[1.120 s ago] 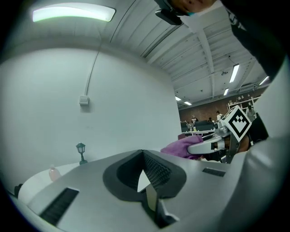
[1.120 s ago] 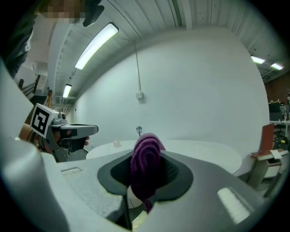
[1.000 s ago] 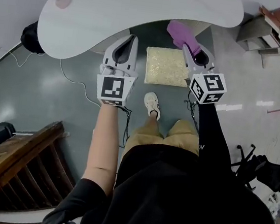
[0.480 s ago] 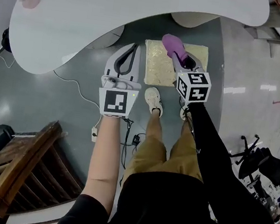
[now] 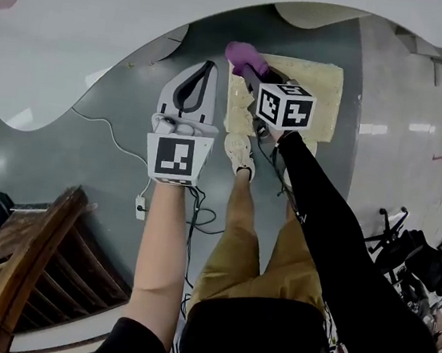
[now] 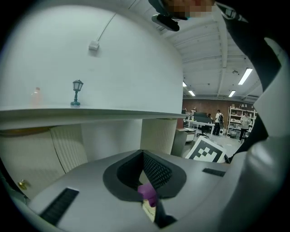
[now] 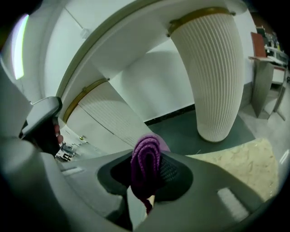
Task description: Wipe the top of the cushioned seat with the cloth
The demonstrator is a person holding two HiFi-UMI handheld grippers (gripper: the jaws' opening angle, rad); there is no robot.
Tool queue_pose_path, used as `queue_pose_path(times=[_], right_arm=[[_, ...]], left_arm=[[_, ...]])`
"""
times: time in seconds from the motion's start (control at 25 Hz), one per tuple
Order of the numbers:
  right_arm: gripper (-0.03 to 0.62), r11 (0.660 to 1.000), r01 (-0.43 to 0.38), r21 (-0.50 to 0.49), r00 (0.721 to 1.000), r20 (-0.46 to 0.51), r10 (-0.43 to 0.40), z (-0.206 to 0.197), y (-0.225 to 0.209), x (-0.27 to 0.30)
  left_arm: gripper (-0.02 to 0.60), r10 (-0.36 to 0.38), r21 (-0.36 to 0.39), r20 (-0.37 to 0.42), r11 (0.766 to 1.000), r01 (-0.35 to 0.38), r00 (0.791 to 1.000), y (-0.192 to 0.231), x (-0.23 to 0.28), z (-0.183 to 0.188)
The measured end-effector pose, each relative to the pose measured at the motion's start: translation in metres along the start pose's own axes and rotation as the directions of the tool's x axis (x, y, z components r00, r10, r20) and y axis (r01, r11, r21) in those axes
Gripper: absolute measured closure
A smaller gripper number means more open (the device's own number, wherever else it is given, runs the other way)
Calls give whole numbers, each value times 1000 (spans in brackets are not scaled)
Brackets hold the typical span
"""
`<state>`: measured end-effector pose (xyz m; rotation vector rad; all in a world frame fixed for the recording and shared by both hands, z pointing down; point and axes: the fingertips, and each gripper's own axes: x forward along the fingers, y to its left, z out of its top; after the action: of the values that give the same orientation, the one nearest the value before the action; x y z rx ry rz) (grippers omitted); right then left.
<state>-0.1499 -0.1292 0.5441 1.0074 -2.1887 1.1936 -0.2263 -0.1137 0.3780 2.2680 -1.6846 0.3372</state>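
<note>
Over the last second the right gripper (image 5: 247,68) has swung in from beyond the far right corner of the cushioned seat (image 5: 316,95) and across it. It now sits over the seat's far left corner, and the person has stepped closer. That puts the cloth (image 5: 239,53) at a sensible starting edge for a wiping pass, though the head view is too steep to tell whether the cloth already presses on the cushion.

The right jaws are clamped on the bunched purple cloth, which pokes out past their tips. The right arm reaches forward and across the body, nearly straight.

The left gripper (image 5: 210,67) hangs just beside the seat over the grey floor (image 5: 110,157), below the edge of the white table (image 5: 104,19). Its jaws are pressed together on nothing and its forearm points straight ahead.
</note>
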Motion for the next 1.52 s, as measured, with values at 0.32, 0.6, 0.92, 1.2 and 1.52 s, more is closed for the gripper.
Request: queue_pose_path(times=[0.32, 0.6, 0.92, 1.2, 1.52], right_arm=[[511, 986, 101, 133, 985, -151, -81, -45, -25, 51], [511, 980, 156, 125, 982, -129, -140, -38, -67, 38], [511, 958, 205, 203, 977, -100, -187, -27, -139, 1], [511, 936, 256, 243, 967, -69, -247, -13, -213, -50], [511, 900, 372, 226, 928, -70, -366, -9, -292, -107]], left_arm=[[575, -11, -14, -21, 1000, 11, 1000, -3, 8, -14], [575, 16, -36, -49, 999, -17, 999, -15, 28, -27], [575, -10, -46, -63, 999, 7, 998, -59, 70, -22], [575, -18, -29, -76, 999, 16, 997, -110, 96, -12], [575, 6, -34, -59, 999, -8, 998, -146, 103, 1]])
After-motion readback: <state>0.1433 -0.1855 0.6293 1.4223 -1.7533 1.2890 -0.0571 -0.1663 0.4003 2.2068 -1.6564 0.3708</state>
